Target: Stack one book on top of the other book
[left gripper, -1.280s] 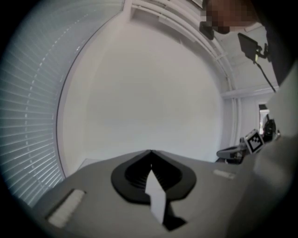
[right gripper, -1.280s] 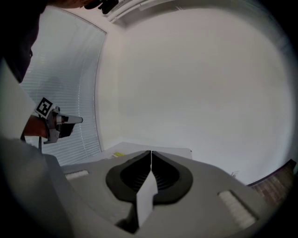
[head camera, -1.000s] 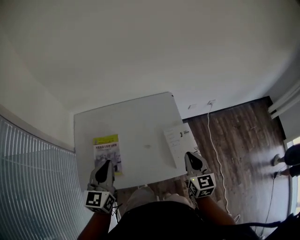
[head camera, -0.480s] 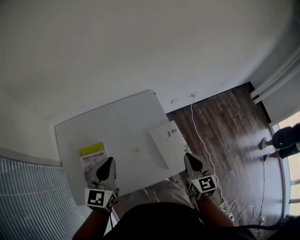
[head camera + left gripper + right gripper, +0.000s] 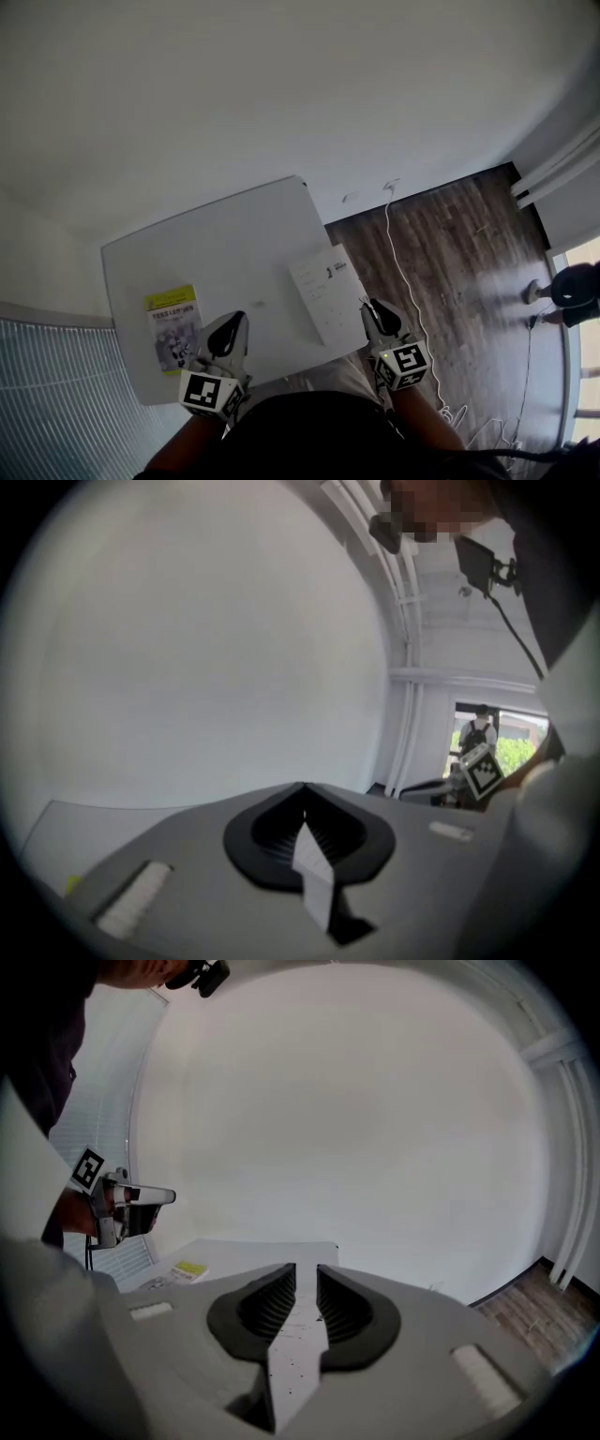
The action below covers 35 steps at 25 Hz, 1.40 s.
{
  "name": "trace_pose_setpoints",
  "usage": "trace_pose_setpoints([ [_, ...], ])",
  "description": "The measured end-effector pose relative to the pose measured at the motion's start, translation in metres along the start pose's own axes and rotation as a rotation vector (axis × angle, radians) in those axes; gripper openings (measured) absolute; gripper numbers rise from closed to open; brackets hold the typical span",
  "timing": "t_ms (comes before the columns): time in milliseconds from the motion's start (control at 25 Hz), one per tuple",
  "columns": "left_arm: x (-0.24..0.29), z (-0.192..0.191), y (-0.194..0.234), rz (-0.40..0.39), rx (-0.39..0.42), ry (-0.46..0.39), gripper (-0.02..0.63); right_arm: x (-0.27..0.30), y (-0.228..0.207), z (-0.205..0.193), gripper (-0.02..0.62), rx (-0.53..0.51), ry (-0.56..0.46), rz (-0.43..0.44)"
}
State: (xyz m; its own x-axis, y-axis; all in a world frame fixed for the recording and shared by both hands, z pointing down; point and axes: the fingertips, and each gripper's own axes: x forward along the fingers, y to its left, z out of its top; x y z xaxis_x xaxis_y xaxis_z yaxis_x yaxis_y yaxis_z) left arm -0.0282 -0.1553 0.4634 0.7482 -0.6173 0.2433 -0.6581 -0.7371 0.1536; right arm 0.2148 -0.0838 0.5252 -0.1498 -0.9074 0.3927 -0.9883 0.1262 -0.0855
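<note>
A yellow-topped book [image 5: 172, 328] lies flat near the left front of the white table [image 5: 225, 253]. A white book [image 5: 328, 292] lies at the table's right edge, partly overhanging it. My left gripper [image 5: 228, 337] hovers just right of the yellow book, and its jaws [image 5: 302, 810] meet at the tips with nothing in them. My right gripper [image 5: 377, 317] is at the white book's near right corner. Its jaws [image 5: 307, 1283] are opening, with a narrow gap through which the white book's speckled cover shows below. The yellow book [image 5: 188, 1269] also shows far left.
Dark wooden floor [image 5: 450, 253] lies right of the table, with a white cable [image 5: 405, 272] running along it. A person [image 5: 572, 291] stands at the far right. Ribbed panelling [image 5: 56, 394] fills the lower left. A plain wall rises behind the table.
My left gripper has moved to the right, from the yellow book's near end to the bare table beside it. The right gripper has shifted slightly along the white book's near corner.
</note>
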Motion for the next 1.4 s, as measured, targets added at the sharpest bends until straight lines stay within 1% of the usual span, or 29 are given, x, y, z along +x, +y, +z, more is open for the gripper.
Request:
trace_pose_setpoints([
  [80, 0.011, 0.001, -0.008, -0.009, 0.016, 0.013, 0.003, 0.006, -0.007, -0.006, 0.074, 0.002, 0.012, 0.014],
  [280, 0.039, -0.001, -0.019, -0.033, 0.102, 0.040, 0.003, 0.023, -0.029, -0.032, 0.107, 0.023, 0.064, 0.021],
  [400, 0.056, -0.012, -0.024, -0.047, 0.133, 0.067, 0.003, 0.033, -0.039, -0.047, 0.129, 0.037, 0.105, 0.030],
  [480, 0.063, -0.021, -0.024, -0.047, 0.133, 0.096, 0.003, 0.038, -0.046, -0.054, 0.150, 0.048, 0.123, 0.034],
  [640, 0.077, -0.023, -0.025, -0.032, 0.114, 0.117, 0.003, 0.045, -0.058, -0.063, 0.161, 0.058, 0.126, 0.047],
  [800, 0.090, -0.033, -0.026, -0.031, 0.141, 0.170, 0.003, 0.054, -0.069, -0.081, 0.177, 0.084, 0.163, 0.069],
  [880, 0.097, -0.031, -0.030, -0.029, 0.135, 0.170, 0.003, 0.057, -0.072, -0.091, 0.193, 0.102, 0.183, 0.085],
  [1040, 0.107, -0.023, -0.037, -0.018, 0.122, 0.156, 0.003, 0.065, -0.074, -0.110, 0.223, 0.135, 0.218, 0.131],
  [1400, 0.119, -0.031, -0.045, 0.014, 0.106, 0.195, 0.003, 0.086, -0.068, -0.149, 0.315, 0.199, 0.291, 0.267],
])
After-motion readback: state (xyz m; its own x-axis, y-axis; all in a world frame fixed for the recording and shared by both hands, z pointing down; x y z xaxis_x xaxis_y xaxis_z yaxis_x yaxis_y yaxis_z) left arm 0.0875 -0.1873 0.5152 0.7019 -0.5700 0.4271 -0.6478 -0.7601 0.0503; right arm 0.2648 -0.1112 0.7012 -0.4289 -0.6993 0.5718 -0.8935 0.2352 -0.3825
